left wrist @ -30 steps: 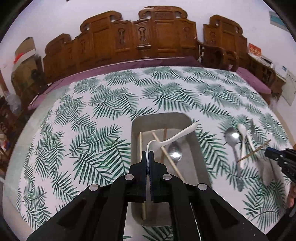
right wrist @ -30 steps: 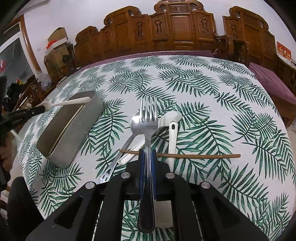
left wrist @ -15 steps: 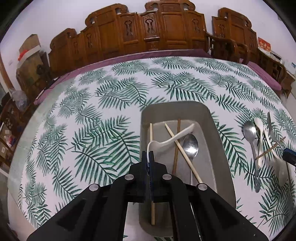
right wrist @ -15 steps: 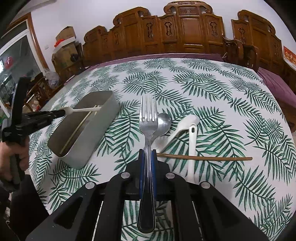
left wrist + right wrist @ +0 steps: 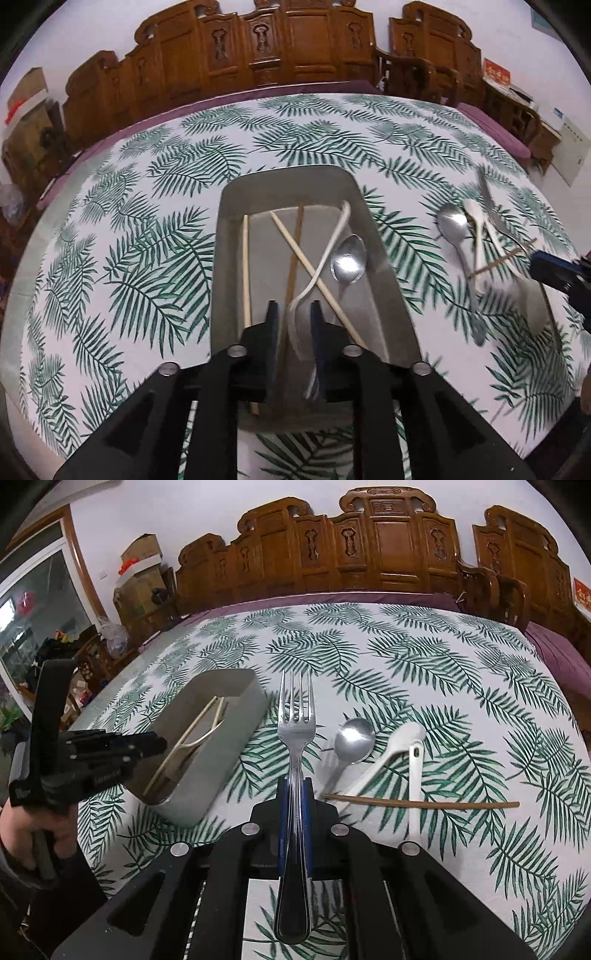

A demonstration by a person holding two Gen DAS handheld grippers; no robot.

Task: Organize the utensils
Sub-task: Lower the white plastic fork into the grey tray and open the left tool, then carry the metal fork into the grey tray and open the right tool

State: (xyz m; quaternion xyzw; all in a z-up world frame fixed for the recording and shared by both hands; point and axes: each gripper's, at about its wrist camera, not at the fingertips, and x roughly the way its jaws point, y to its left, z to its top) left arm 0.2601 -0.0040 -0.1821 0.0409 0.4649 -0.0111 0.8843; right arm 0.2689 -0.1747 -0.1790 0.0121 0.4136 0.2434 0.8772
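Left hand-held gripper (image 5: 293,314) lowered into tray (image 5: 384,266), jaws opening around white spoon (image 5: 325,258), right hand-held gripper (image 5: 295,790) clenched on fork (image 5: 295,716)

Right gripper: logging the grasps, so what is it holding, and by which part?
The right gripper is shut on the silver metal fork, by its handle below the neck, tines forward.

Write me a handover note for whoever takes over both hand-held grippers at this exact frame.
Left hand-held gripper: jaws opening over the grey tray, white spoon between them, being released.
Right hand-held gripper: shut on the fork, held above the tablecloth.
Done: tray holds three chopsticks, a metal spoon and the white spoon.
Left: fork into the tray, then the pile on the cloth: metal spoon, two white spoons, one dark chopstick.
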